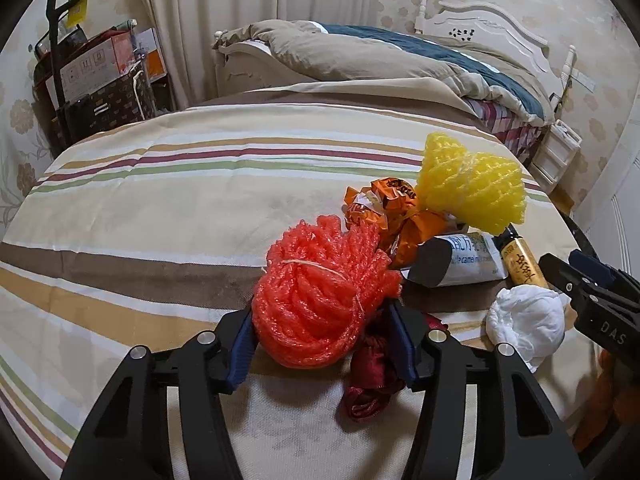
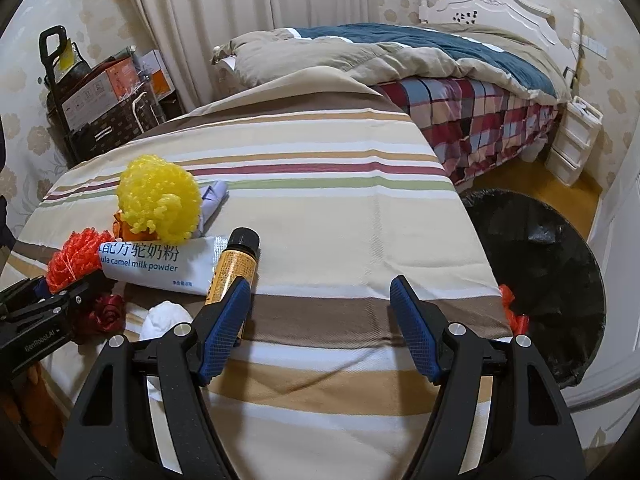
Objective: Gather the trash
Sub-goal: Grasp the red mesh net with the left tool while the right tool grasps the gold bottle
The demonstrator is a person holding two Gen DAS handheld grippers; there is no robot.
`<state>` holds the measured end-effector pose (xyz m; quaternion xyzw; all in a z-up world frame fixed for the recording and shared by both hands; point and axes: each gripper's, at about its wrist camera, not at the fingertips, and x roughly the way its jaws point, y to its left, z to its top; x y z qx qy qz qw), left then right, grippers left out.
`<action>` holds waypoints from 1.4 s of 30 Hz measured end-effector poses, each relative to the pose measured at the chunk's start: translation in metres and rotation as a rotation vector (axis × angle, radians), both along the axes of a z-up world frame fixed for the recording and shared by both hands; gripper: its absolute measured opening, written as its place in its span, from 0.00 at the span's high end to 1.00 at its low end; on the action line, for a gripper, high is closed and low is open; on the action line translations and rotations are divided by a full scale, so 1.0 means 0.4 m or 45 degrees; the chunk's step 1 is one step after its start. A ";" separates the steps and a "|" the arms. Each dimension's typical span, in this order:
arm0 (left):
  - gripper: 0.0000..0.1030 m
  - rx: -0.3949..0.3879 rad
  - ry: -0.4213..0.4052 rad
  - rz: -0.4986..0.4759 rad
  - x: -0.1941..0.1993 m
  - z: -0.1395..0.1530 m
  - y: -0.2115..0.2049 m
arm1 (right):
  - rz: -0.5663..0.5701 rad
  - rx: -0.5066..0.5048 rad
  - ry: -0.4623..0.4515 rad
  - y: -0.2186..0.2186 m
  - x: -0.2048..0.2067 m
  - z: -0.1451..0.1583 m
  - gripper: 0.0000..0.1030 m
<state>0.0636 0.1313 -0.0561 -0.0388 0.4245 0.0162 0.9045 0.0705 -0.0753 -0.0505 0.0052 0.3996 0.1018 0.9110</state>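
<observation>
The left gripper (image 1: 324, 344) clasps a red foam net (image 1: 320, 300) between its blue pads above a striped cloth (image 1: 160, 208). To its right, the right gripper (image 2: 320, 328) hangs wide and empty beside a small amber bottle (image 2: 234, 268). Most litter remains uncollected: a yellow foam net (image 1: 472, 184), orange wrappers (image 1: 396, 216), a milk powder sachet (image 2: 156, 264), a white tissue wad (image 1: 528, 320) and a dark red ribbon (image 1: 372, 380). A black-lined bin (image 2: 552, 280) waits off the cloth's right edge, seemingly holding little.

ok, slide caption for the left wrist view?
Left gripper closing around red foam net amid trash on striped cloth.
</observation>
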 end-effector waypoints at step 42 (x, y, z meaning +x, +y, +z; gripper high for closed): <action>0.48 0.033 -0.074 0.213 -0.047 0.020 0.142 | 0.034 -0.045 -0.066 0.052 -0.013 0.018 0.32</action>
